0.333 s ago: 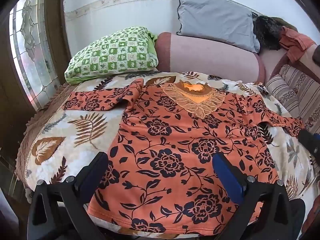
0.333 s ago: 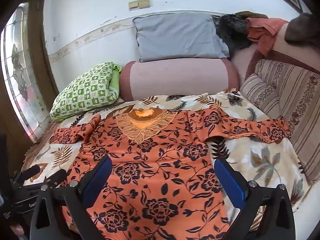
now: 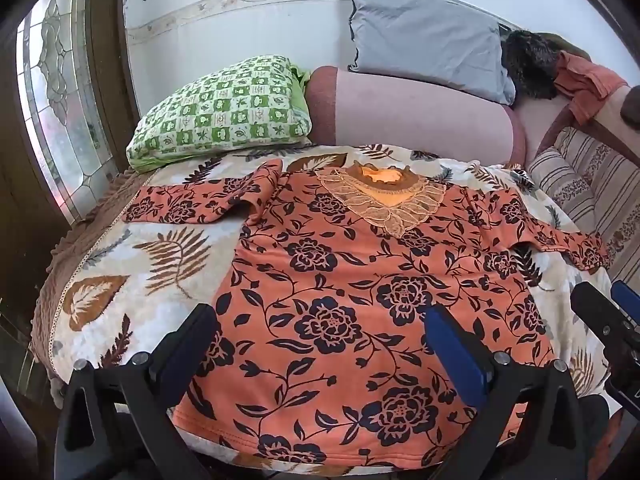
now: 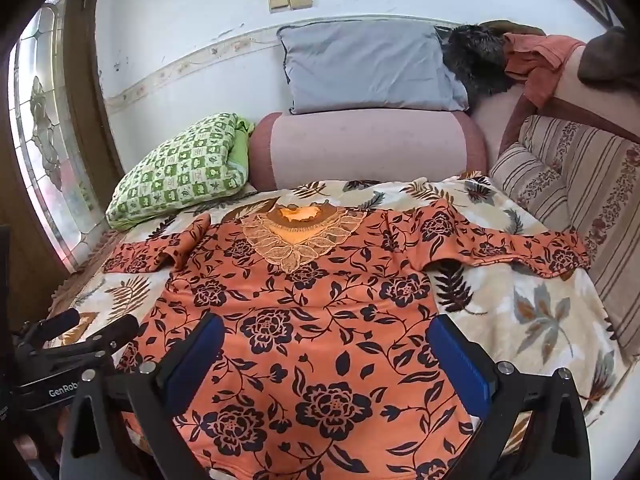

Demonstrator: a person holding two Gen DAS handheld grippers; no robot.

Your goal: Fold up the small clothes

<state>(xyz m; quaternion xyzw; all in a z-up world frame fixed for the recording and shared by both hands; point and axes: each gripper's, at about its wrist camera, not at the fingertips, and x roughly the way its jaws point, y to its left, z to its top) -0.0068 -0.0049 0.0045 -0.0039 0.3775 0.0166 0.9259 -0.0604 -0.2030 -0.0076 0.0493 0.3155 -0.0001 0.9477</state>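
Two grippers, left gripper and right gripper, jaws wide apart, nothing between them, poised above hem end of orange floral top. Top spread flat, face up, on leaf-print blanket, sleeves out sideways. Risks: pinching blanket along with hem; left sleeve already bunched at shoulder, likely uneven fold.

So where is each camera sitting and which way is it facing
Left wrist: on the left gripper, above the orange floral top, facing the pillows; own open jaws show, right gripper at the right edge.
Right wrist: on the right gripper, same heading; own open jaws, left gripper at the left edge.
Shared: the top, green checked pillow, grey pillow.
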